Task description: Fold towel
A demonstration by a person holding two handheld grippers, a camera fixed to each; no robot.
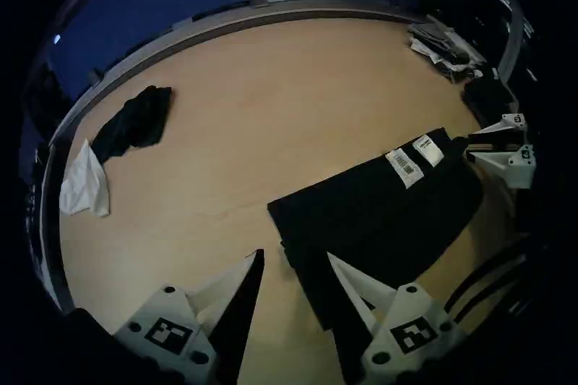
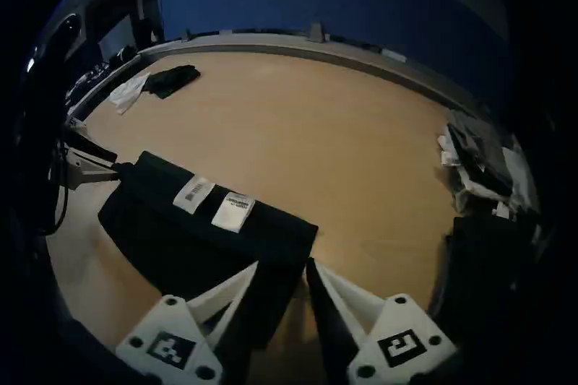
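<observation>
A black towel (image 1: 376, 204) lies folded flat on the wooden table (image 1: 274, 96), with two white labels (image 1: 415, 157) on top. My left gripper (image 1: 295, 255) hovers at its near corner, open, with a fold of the towel lying by the right finger (image 1: 354, 291). The right gripper (image 1: 506, 154) sits at the towel's far corner by the labels. In the right gripper view the towel (image 2: 195, 240) spreads ahead, and my right gripper (image 2: 282, 264) stands narrowly open with the towel's near edge between its tips. The left gripper (image 2: 87, 165) touches the towel's left corner.
A second black cloth (image 1: 134, 125) and a white cloth (image 1: 85, 186) lie at the table's far left edge. A heap of folded cloths (image 2: 477, 161) sits at the right side. A blue partition (image 2: 325, 2) backs the table, and a dark pile (image 2: 484, 269) lies near right.
</observation>
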